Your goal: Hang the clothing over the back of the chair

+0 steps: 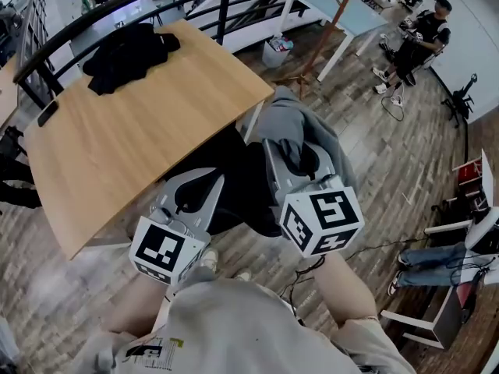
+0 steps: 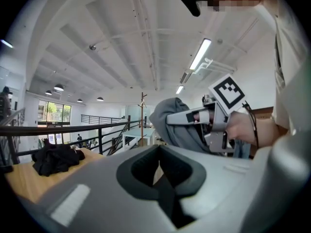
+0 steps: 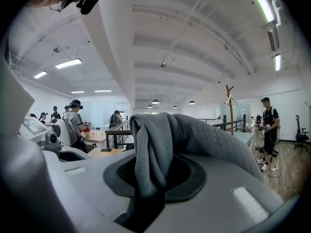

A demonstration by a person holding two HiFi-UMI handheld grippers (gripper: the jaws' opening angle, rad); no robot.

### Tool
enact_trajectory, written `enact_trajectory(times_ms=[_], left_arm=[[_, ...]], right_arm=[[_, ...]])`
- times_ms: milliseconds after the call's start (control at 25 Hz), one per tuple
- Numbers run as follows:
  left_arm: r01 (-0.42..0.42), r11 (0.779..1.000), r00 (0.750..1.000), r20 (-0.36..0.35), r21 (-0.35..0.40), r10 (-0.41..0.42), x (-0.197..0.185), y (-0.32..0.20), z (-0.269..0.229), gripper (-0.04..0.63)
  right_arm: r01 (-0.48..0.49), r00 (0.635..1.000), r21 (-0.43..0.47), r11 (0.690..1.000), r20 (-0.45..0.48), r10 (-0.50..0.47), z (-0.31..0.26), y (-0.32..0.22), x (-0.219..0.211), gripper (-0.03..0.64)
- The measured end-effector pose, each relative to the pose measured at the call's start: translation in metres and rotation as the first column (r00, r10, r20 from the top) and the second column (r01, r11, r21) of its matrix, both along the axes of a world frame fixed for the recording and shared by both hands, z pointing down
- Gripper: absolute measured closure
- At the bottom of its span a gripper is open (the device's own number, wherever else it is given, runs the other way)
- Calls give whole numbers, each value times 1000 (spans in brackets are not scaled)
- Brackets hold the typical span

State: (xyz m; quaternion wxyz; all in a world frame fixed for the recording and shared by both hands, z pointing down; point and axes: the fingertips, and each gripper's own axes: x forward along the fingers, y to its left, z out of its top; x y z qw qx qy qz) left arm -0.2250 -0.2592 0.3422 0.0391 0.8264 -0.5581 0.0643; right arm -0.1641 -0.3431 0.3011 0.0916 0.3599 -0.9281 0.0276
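The right gripper grips a fold of the grey clothing between its fingers and holds it in the air just beside the desk corner. The left gripper is nearby, fingers closed and empty. A black garment lies on the desk.

Two grey plastic grippers with marker cubes are counted — the left gripper and the right gripper. Two garments are seen: one grey knitted garment and one black crumpled garment. Two tables are counted — one light wooden table and one pale blue-topped table. One dark phone and one wooden coat stand are seen.
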Motion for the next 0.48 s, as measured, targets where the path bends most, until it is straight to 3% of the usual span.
enact_trajectory(times_ms=[480], left_arm=[[29,997,999,-11,-77,-30,-32,-20,39,594]], right_arm=[[95,983,-167,981,-139,-119,91,-11,-48,526]])
